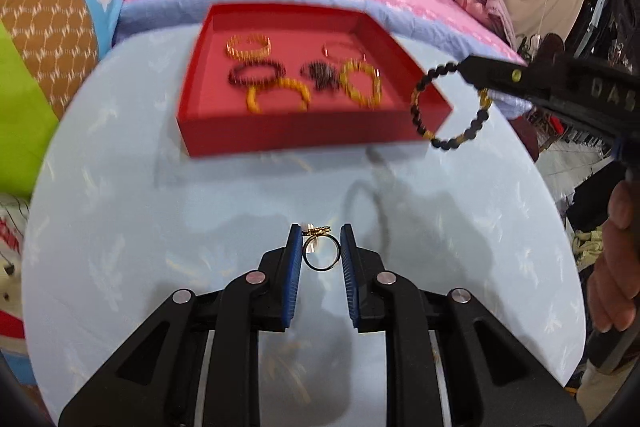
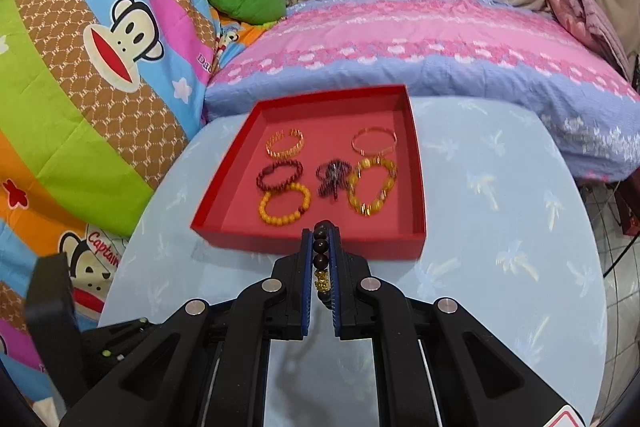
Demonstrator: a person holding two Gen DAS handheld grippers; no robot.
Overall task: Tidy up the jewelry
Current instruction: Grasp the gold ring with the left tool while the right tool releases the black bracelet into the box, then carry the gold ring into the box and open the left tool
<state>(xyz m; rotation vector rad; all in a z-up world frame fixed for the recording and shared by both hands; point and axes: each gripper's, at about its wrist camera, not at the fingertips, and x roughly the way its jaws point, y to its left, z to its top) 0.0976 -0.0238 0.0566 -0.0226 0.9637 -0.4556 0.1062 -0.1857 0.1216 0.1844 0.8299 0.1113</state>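
From the left wrist camera, the left gripper (image 1: 320,251) pinches a thin gold ring with an ornate top (image 1: 319,254) between its blue pads, holding it above the pale blue round table (image 1: 120,227), probably on its way to the shallow red cardboard tray (image 1: 280,135) beyond. At right, the right gripper reaches in level, dangling a black-and-gold beaded bracelet (image 1: 448,103) over the tray's near corner. From the right wrist camera, the right gripper (image 2: 322,247) is pressed onto that bracelet's dark beads, pointing at the tray, where six bracelets already lie in rows.
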